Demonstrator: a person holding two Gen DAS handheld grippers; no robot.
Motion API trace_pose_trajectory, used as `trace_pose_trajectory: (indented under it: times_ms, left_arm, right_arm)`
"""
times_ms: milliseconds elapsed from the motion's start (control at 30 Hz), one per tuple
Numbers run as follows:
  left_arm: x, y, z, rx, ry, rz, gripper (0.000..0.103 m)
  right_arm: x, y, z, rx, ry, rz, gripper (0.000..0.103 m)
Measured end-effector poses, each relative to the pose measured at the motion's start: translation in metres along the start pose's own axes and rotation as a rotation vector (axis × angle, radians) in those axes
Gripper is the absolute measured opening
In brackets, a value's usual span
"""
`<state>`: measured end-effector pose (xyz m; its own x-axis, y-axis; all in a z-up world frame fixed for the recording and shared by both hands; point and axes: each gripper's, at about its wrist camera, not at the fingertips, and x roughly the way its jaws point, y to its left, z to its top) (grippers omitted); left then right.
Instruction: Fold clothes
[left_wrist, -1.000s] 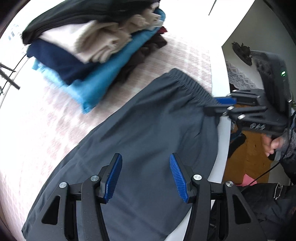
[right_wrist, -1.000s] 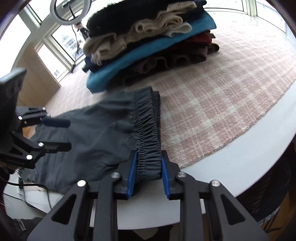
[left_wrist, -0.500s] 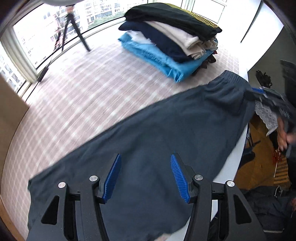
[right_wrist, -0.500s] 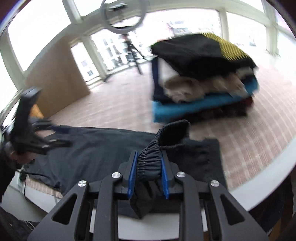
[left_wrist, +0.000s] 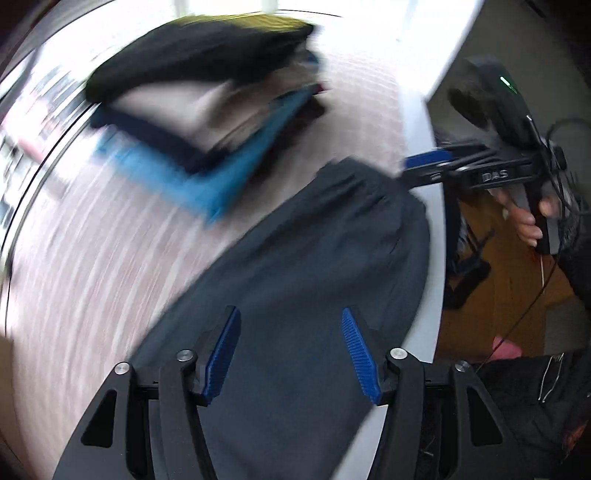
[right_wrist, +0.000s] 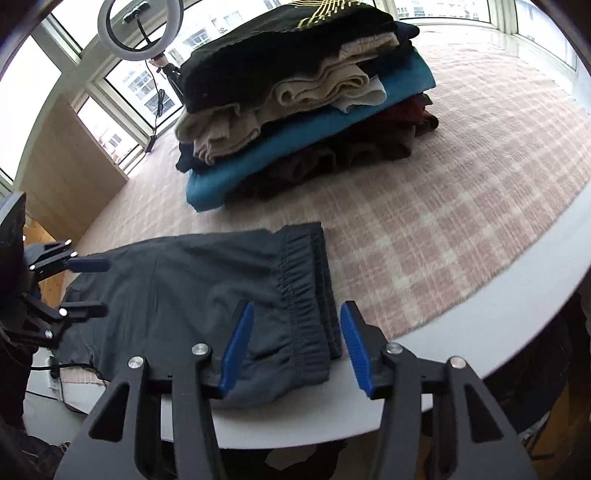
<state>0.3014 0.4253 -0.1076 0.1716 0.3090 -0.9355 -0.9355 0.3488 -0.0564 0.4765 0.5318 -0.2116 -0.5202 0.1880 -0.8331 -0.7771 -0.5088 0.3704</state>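
Opening, the right gripper (right_wrist: 295, 341) has released the waistband (right_wrist: 303, 291), now laid flat on the trousers (right_wrist: 177, 291); the left gripper (left_wrist: 291, 356) hovers unclenched, so smoothing likely follows.

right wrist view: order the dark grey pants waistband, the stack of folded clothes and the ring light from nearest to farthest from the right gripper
1. Dark grey pants waistband: lies between the fingers of the right gripper, whose jaws are opening.
2. Stack of folded clothes: farther back on the checked cloth, centre.
3. Ring light: beyond the table, upper left by the windows.
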Motion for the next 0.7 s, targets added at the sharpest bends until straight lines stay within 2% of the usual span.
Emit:
trace_pose_trajectory:
  times_ms: [100,133,167,267,300,400,533,700]
  left_arm:
    - [0.033,-0.012,0.049,0.093,0.044,-0.048,0.058]
    - [0.046,-0.015,0.064,0.124,0.066,-0.057,0.058]
    - [0.057,-0.017,0.075,0.157,0.086,-0.059,0.058]
    - [0.086,-0.017,0.096,0.231,0.147,-0.054,0.058]
    - [0.092,-0.015,0.100,0.239,0.166,-0.070,0.058]
    - [0.110,-0.010,0.109,0.253,0.212,-0.119,0.058]
    - [0.129,-0.006,0.114,0.265,0.265,-0.120,0.059]
    - [0.133,-0.006,0.118,0.281,0.261,-0.144,0.060]
  right_arm:
    - [0.021,-0.002,0.008,-0.056,0.051,0.024,0.048]
    - [0.027,-0.002,0.009,-0.070,0.067,0.040,0.043]
    - [0.034,-0.002,0.008,-0.081,0.079,0.049,0.028]
    - [0.038,-0.003,0.008,-0.101,0.042,0.066,0.020]
    - [0.034,-0.004,0.009,-0.101,0.005,0.083,0.019]
    - [0.034,-0.007,0.009,-0.104,-0.018,0.098,0.019]
    - [0.036,-0.015,0.007,-0.084,0.013,0.149,0.024]
    - [0.020,-0.021,0.008,-0.054,-0.003,0.195,0.036]
